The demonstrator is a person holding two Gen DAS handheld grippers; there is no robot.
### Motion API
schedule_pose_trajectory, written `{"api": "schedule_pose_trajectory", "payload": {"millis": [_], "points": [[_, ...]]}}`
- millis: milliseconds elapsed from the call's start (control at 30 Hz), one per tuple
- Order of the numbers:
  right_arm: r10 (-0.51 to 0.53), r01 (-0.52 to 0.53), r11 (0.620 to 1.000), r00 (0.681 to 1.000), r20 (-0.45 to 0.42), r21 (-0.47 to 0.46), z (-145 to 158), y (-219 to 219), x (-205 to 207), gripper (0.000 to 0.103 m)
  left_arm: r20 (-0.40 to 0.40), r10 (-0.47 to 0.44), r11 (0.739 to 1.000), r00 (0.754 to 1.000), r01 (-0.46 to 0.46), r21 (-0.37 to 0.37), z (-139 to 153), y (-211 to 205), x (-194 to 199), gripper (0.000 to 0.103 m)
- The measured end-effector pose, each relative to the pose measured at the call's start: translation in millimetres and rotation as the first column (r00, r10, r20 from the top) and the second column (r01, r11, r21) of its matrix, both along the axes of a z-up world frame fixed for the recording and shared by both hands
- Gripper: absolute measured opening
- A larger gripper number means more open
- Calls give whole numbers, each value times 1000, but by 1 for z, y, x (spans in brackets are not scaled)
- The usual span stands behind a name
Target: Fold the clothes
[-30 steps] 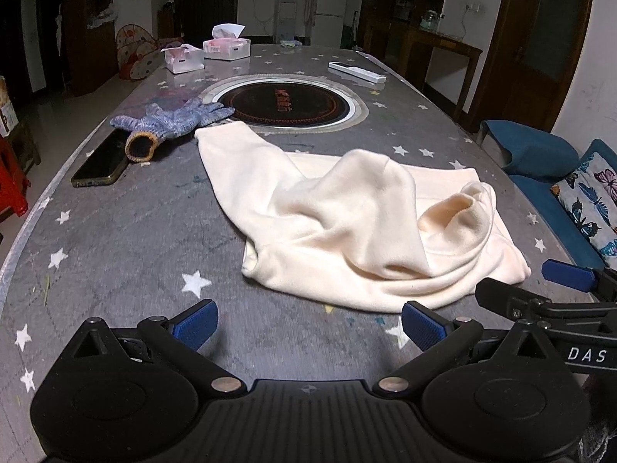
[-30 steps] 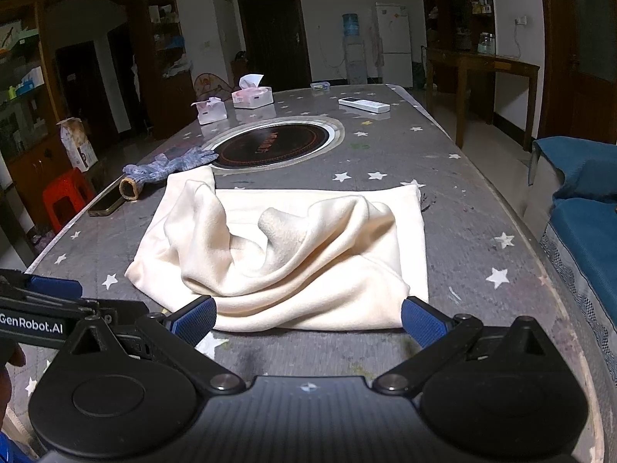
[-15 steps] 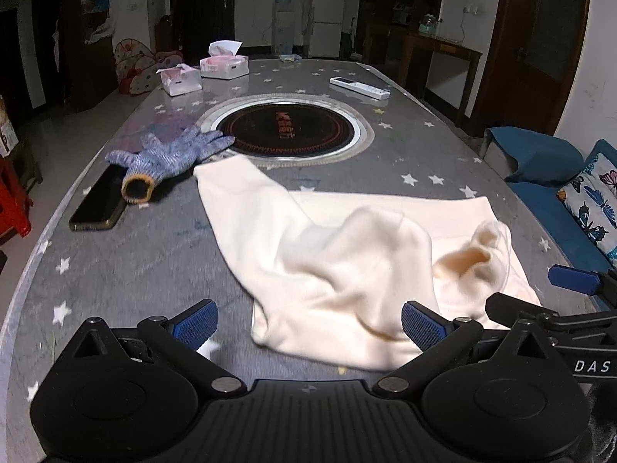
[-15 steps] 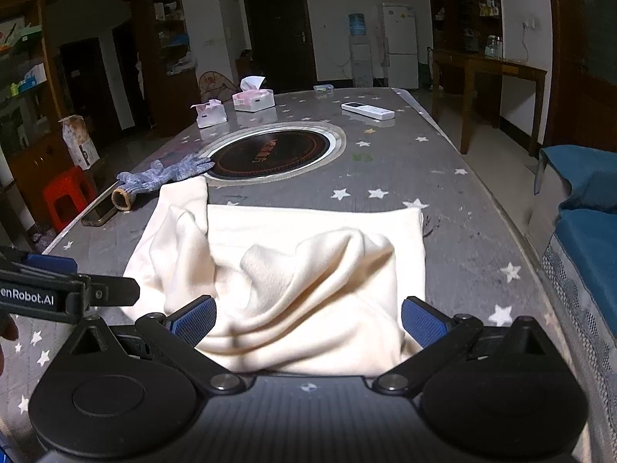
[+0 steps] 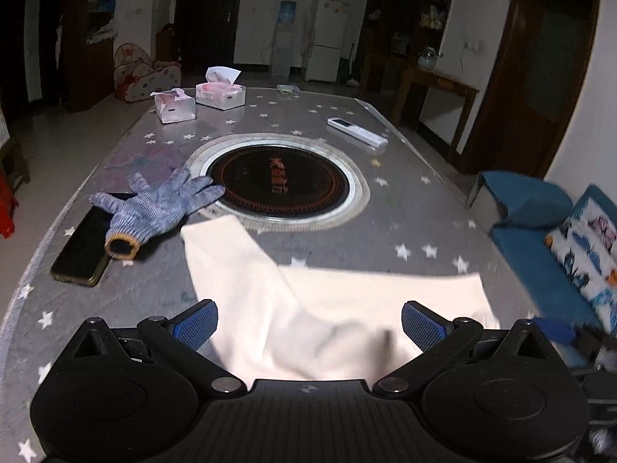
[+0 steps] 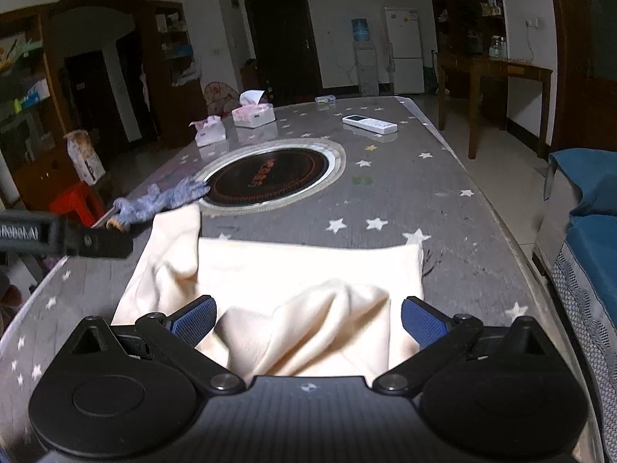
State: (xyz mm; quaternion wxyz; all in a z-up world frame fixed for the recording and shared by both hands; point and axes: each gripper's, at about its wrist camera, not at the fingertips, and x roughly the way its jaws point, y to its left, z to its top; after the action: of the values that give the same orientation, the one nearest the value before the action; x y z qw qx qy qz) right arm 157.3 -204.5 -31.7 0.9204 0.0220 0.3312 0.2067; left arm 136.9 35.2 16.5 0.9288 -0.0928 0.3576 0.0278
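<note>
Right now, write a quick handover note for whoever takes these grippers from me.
Left hand-held gripper: open, empty, over the near part of the cream garment.
Right hand-held gripper: open, empty, over the rumpled near edge of the same garment.
Garment lies bunched on the star-patterned table, one long part reaching toward the blue glove beside the phone.
Done: no neat fold visible.
Left: grip, flatten, fold.

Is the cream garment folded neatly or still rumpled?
Rumpled. The cream garment lies bunched in raised wrinkles near the right gripper, one sleeve trailing toward the glove.
</note>
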Motion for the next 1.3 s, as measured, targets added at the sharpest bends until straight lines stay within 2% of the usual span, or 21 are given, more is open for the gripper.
{"api": "schedule_pose_trajectory", "payload": {"millis": [100,233,333,400,500,533,567,733,833,933,1133,1300], "points": [[-13,13,1000,1000,-11,23,1,-4,13,98,-33,4,1000,999,-4,-13,-4,3,19,103],[-8,11,999,998,-63,40,-5,-6,31,86,-117,-18,998,993,11,-65,-22,2,40,103],[5,-2,999,996,-84,37,-10,-5,37,79,-171,-42,996,984,29,-79,-34,-1,47,98],[30,-24,998,994,-105,57,-13,-5,39,72,-208,-54,995,977,35,-94,-42,-2,50,89],[58,-50,997,990,-127,67,-18,-5,38,63,-220,-82,991,972,57,-118,-47,-2,46,74],[67,-58,996,989,-132,68,-19,-5,37,58,-224,-90,990,970,63,-125,-49,-2,45,68],[75,-66,995,988,-136,70,-20,-5,36,55,-228,-97,989,969,68,-133,-49,-2,44,56],[94,-82,993,985,-143,82,-22,-9,27,32,-222,-132,983,966,99,-153,-50,-2,33,24],[103,-91,991,987,-124,94,-17,-13,18,23,-191,-147,981,971,118,-153,-46,-2,22,13],[115,-105,989,989,-98,101,-10,-15,8,19,-147,-150,980,978,128,-152,-38,1,9,11],[165,-161,981,985,-38,105,8,-17,-20,17,-92,-150,979,984,135,-151,-24,7,-23,10],[198,-197,974,980,-1,109,17,-18,-45,17,-76,-157,978,985,144,-150,-21,11,-60,9]]}}
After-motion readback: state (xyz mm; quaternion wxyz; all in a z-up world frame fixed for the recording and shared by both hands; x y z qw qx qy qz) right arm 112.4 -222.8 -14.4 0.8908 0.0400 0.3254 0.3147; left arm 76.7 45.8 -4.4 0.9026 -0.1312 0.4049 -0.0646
